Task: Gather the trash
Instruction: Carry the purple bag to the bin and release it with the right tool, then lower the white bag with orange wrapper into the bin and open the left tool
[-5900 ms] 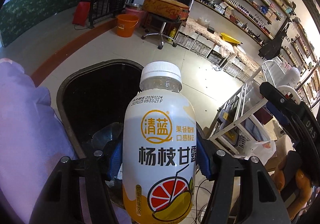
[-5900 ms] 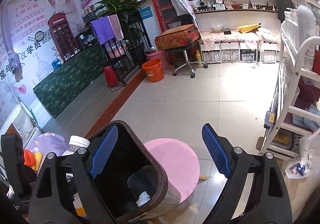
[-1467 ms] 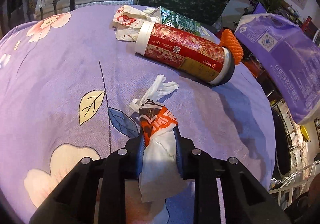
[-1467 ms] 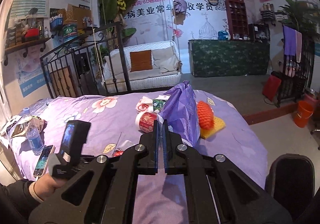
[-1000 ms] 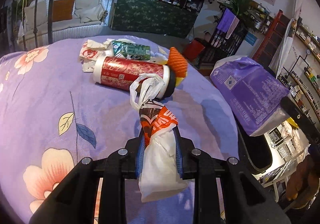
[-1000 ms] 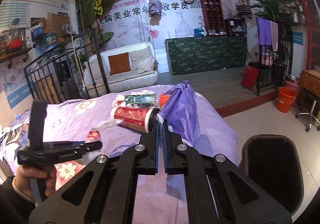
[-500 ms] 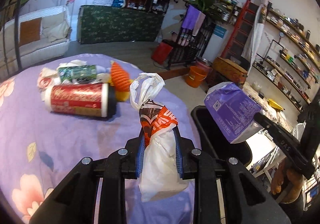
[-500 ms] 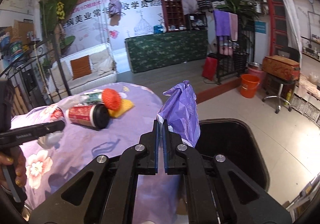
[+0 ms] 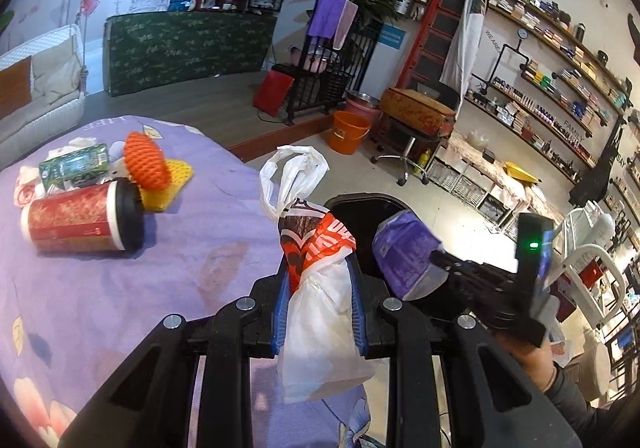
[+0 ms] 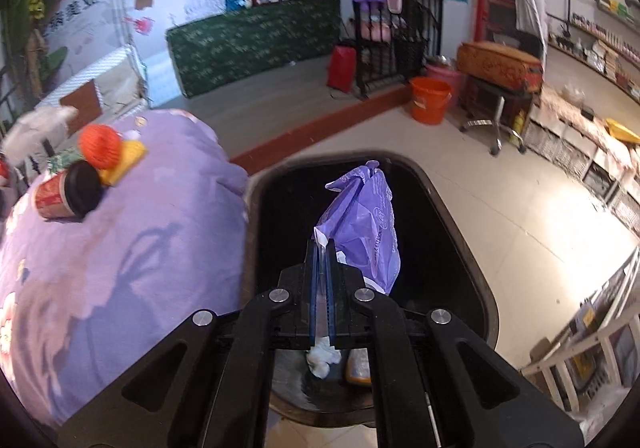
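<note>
My left gripper (image 9: pixel 319 280) is shut on a white and orange plastic bag (image 9: pixel 316 276), held above the edge of the purple flowered bedspread (image 9: pixel 100 288). The black trash bin (image 9: pixel 356 208) stands just beyond it. My right gripper (image 10: pixel 321 248) is shut on a purple plastic package (image 10: pixel 366 228) and hangs it over the open black trash bin (image 10: pixel 460 248). In the left wrist view that purple package (image 9: pixel 404 256) shows over the bin with the right gripper (image 9: pixel 440 260) on it. A white wad (image 10: pixel 322 362) and an orange piece (image 10: pixel 360 366) lie at the bin's bottom.
On the bedspread lie a red canister (image 9: pixel 76 218), a green carton (image 9: pixel 74 166), an orange foam net (image 9: pixel 146 162) and a yellow one (image 9: pixel 170 184). Beyond the bin are an orange bucket (image 9: pixel 348 132), a stool (image 9: pixel 408 152) and a white rack (image 9: pixel 596 280) at the right.
Both grippers have swung from over the bedspread toward the bin. The right one has come down, and its purple package now hangs above the bin's opening. Both grips are unchanged.
</note>
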Tool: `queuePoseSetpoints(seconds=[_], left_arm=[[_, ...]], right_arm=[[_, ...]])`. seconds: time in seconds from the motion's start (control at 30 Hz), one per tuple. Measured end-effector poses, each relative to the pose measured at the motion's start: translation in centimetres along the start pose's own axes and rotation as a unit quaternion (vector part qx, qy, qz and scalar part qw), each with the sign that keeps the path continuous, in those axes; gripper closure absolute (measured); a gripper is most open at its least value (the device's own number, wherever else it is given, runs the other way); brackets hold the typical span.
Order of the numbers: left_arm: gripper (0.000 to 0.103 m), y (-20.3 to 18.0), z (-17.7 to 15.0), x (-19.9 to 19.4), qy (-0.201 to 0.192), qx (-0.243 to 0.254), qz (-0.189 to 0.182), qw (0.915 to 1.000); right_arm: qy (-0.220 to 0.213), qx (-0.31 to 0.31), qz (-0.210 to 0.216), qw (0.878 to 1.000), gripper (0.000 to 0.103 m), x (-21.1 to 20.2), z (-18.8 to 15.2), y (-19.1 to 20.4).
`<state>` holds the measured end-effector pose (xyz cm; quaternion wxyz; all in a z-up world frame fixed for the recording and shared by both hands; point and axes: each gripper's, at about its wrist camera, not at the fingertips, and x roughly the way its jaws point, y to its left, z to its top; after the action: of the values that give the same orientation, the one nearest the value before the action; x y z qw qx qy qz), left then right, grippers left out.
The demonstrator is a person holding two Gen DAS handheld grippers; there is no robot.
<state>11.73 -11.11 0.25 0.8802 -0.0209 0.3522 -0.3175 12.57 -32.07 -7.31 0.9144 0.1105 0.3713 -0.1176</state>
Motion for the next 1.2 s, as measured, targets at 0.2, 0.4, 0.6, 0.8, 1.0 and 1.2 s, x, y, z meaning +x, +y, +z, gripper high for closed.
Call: queuePoseSetpoints(seconds=[0.2,0.4,0.6,0.8,1.0,1.2], left_arm=[[0.078,-1.3,-0.2,0.9,0.012,0.007,-0.012,0.9998],[0.078,-2.1,-0.5,1.9,0.026,0.01,-0.026,0.9993],[0.078,-3.3,-0.3,3.5,0.039,0.018,-0.045,0.998],[0.078,-4.9,0.0,5.9,0.059,0.03,-0.082,0.9945],[0.078,-5.9,0.1,9.3,0.096,0.013,-0.127,0.9872],[0.078,-8.1,0.3,12.3,0.127,0.023,-0.132,0.9827]], right_arm=[[0.03,0.035,-0.011,0.999,0.093,2.7,-1.4,-1.6],[0.012,0.056,-0.02,0.998,0.048,2.2,-1.7,-2.5],[-0.026,0.071,-0.038,0.996,0.04,-0.8,-0.7,-3.4],[-0.069,0.093,-0.068,0.991,0.028,-4.7,0.4,-5.2],[-0.097,0.119,-0.081,0.985,0.023,-7.7,0.3,-7.3],[-0.094,0.142,-0.092,0.981,0.023,-8.4,-0.2,-9.3]])
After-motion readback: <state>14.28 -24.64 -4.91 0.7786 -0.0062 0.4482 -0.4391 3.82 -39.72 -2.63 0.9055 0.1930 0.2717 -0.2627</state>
